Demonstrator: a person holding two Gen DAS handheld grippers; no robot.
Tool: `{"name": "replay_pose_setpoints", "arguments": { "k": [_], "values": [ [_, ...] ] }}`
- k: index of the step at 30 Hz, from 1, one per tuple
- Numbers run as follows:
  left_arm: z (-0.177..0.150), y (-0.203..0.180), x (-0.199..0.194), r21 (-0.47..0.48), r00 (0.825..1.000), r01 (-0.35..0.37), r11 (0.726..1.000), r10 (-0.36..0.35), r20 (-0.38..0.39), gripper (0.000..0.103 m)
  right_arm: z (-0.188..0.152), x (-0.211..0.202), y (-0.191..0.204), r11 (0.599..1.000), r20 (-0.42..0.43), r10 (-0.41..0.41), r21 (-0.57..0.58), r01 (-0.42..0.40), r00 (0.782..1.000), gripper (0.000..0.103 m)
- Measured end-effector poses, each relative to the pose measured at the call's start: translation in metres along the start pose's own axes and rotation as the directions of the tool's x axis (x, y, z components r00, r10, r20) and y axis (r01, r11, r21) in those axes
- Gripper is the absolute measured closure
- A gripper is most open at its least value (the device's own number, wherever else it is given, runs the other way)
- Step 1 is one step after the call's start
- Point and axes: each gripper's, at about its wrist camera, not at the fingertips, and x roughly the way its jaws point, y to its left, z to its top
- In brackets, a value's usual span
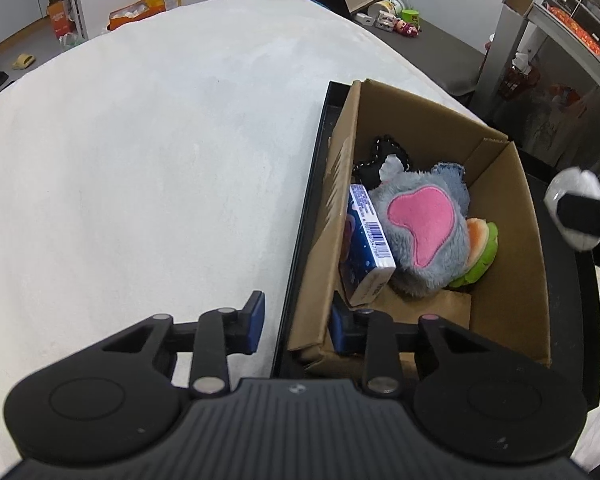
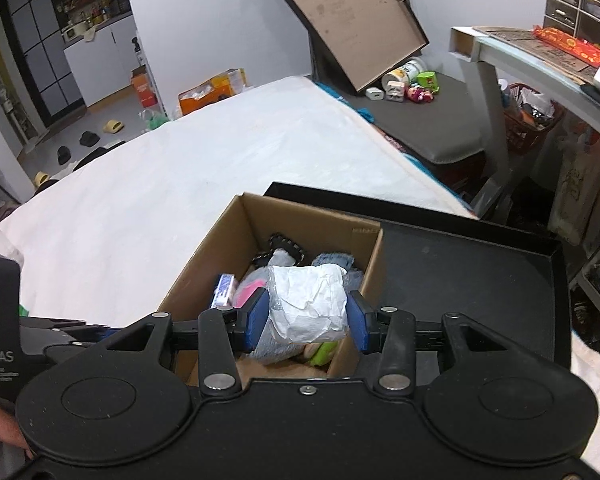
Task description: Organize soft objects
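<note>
An open cardboard box (image 1: 504, 240) sits in a black tray (image 1: 305, 216) on the white bed (image 1: 140, 160). Inside lie a grey plush with a pink patch (image 1: 420, 220), a blue carton with a barcode (image 1: 370, 248), a green and orange plush (image 1: 482, 248), a black stitched piece (image 1: 384, 152) and a denim scrap (image 1: 450, 172). My left gripper (image 1: 299, 326) straddles the box's near-left wall and the tray rim, with a gap showing beside the left pad. My right gripper (image 2: 310, 320) is shut on a crumpled white bundle (image 2: 308, 300), held over the box (image 2: 240, 236).
A grey bench (image 2: 428, 120) with small toys (image 2: 416, 90) stands behind the bed, with a brown board (image 2: 352, 20) leaning above it. A metal shelf (image 2: 500, 52) and a red basket (image 2: 528, 120) are at the right. Shoes and orange cartons (image 2: 212, 92) lie on the floor.
</note>
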Motion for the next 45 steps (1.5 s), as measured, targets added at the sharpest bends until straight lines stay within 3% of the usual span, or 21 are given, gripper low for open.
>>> {"name": "replay_pose_setpoints", "arguments": {
  "k": [7, 13, 15, 23, 29, 34, 37, 45],
  "values": [
    [-0.001, -0.003, -0.004, 0.002, 1.0, 0.006, 1.0, -0.006, 0.017, 0.084, -0.009, 0.003, 0.012, 1.0, -0.037, 0.017, -0.008, -0.018, 0.999, 0.06],
    [0.0, -0.004, -0.005, 0.005, 1.0, 0.009, 1.0, -0.009, 0.022, 0.084, -0.012, 0.002, 0.02, 1.0, -0.041, 0.027, -0.009, -0.028, 0.999, 0.058],
    [0.0, -0.005, -0.005, 0.007, 1.0, 0.006, 1.0, -0.006, 0.02, 0.084, -0.012, 0.004, 0.022, 1.0, -0.045, 0.022, -0.01, -0.022, 0.999, 0.047],
    [0.001, -0.008, -0.009, 0.019, 1.0, -0.01, 1.0, 0.01, 0.011, 0.083, -0.015, -0.002, 0.016, 1.0, -0.035, -0.009, 0.01, 0.009, 0.999, 0.031],
    [0.006, -0.015, -0.015, 0.022, 1.0, -0.03, 0.999, 0.03, 0.002, 0.078, -0.019, -0.017, 0.012, 1.0, -0.023, -0.022, 0.006, 0.022, 1.0, 0.021],
    [0.009, -0.023, -0.027, 0.049, 0.998, -0.05, 0.998, 0.051, -0.026, 0.06, -0.022, -0.035, -0.001, 0.999, -0.01, -0.042, 0.034, 0.043, 0.999, 0.017],
    [0.013, -0.028, -0.039, 0.07, 0.997, -0.055, 0.996, 0.058, -0.043, 0.054, -0.027, -0.047, -0.011, 0.997, -0.003, -0.053, 0.061, 0.053, 0.999, 0.013],
    [0.026, -0.04, -0.072, 0.094, 0.992, -0.093, 0.991, 0.1, -0.073, 0.048, -0.035, -0.072, -0.03, 0.989, 0.002, -0.064, 0.135, 0.064, 0.998, 0.003]
  ]
}}
